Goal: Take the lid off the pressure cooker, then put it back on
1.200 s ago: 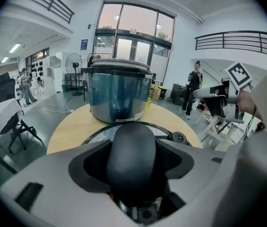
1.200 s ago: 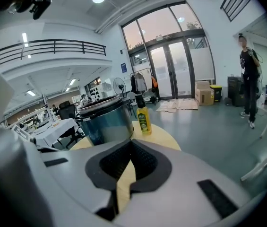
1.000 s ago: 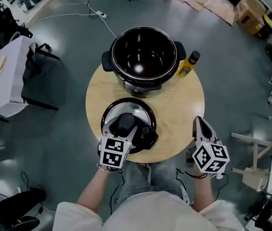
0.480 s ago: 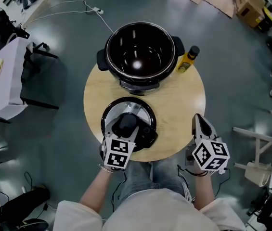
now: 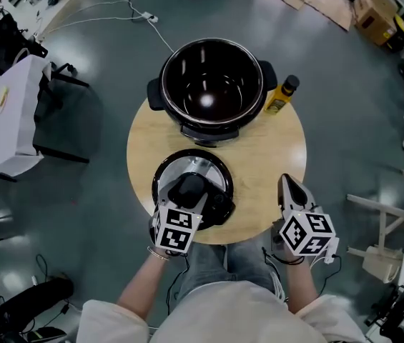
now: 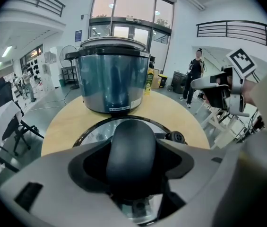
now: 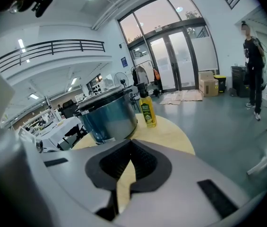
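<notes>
Lid (image 5: pixel 187 164) lay flat on the round table (image 5: pixel 266 156), near the edge by the person, w/ left gripper (image 5: pixel 186 191) clamped on its black knob (image 6: pixel 132 148), jaws cupped round both sides of it. Open pot (image 5: pixel 213 84) stood at the far side, apart from the lid, w/ an oil bottle (image 5: pixel 282 95) just beside it on the right. Right gripper (image 5: pixel 289 191) hung over the table's near-right edge, jaws pressed together, nothing btwn them, so no 2nd support for a lift. Risks as I judged them: knob looked rounded & smooth and the grip was one-handed, so the lid could tilt or swing on the lift and slip out. A tilted lid would prob catch the pot rim instead of seating, & might shove the pot toward the far edge. Lid prob needs the right rotation to lock, so a misaligned set-down would leave it crooked. A wide swing to the right on approach could knock the bottle over. Lid sat close to the table edge, so if dropped it might go to the floor
</notes>
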Tool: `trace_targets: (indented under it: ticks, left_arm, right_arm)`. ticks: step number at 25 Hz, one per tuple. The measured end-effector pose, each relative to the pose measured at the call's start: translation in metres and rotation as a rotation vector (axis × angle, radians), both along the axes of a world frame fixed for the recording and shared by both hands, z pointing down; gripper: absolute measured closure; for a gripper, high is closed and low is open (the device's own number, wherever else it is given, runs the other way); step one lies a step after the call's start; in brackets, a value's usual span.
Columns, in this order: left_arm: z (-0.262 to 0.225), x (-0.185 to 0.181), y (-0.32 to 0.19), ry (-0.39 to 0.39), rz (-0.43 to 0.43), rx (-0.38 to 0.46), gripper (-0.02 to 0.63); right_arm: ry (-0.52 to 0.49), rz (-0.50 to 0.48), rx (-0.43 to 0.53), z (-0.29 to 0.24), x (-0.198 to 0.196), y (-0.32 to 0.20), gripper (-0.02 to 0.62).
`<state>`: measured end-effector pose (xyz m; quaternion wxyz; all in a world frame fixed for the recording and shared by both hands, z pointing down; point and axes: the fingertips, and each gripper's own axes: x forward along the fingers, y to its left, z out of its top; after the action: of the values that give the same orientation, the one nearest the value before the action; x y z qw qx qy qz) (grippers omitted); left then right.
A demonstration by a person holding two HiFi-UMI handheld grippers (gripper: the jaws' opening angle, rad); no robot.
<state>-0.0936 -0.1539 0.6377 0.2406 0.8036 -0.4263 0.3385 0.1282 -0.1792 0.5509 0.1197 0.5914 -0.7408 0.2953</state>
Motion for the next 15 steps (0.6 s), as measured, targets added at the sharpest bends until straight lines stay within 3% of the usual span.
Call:
trace_targets:
  ticks: [15]
  left_arm:
    - [0.001,0.000,0.002,-0.015,0.024,-0.037,0.331]
  right_arm:
    - [0.001,0.009,0.028,-0.021,0.014,-0.004,0.594]
